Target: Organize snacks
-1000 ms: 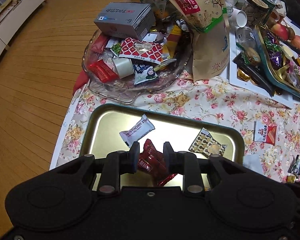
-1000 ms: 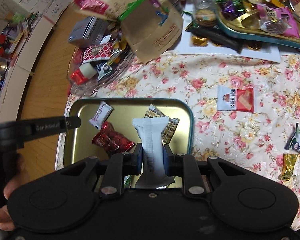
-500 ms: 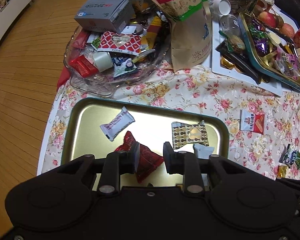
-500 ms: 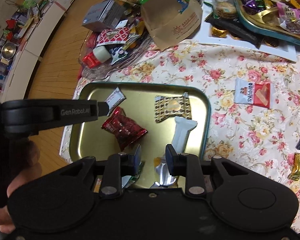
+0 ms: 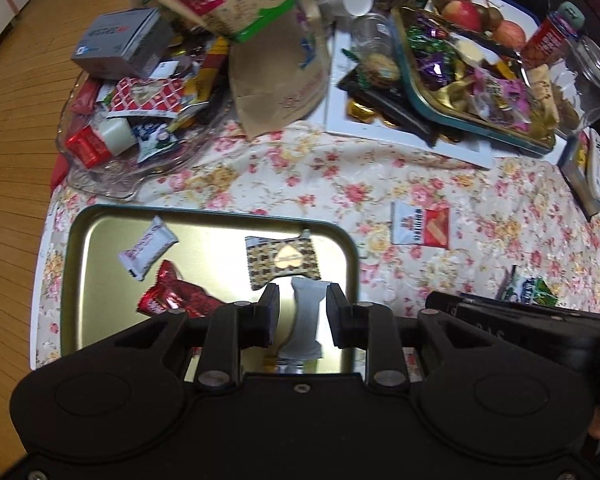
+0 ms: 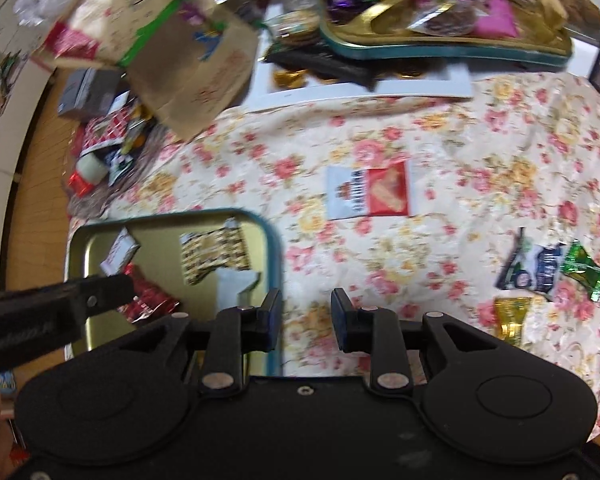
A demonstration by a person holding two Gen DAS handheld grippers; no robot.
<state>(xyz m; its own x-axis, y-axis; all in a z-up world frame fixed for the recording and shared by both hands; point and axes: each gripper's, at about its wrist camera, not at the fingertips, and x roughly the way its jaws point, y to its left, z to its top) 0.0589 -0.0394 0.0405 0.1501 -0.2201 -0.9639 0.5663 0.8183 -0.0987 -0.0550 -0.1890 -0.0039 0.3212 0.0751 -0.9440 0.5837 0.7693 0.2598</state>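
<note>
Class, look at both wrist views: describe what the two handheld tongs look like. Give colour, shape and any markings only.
Both the left tongs and the right tongs are matte black plastic. Each has a wide body with two round raised discs, silver screw heads, and two flat rectangular fingers on angled links. Seen from the right wrist view, the left one's side bears faint lettering, too blurred to read. No cables or sleeves show.

I can't make out any lettering for certain; the print on the white snack packet point(image 5: 148, 249), left of my left gripper point(image 5: 302, 307), is too blurred.
</note>
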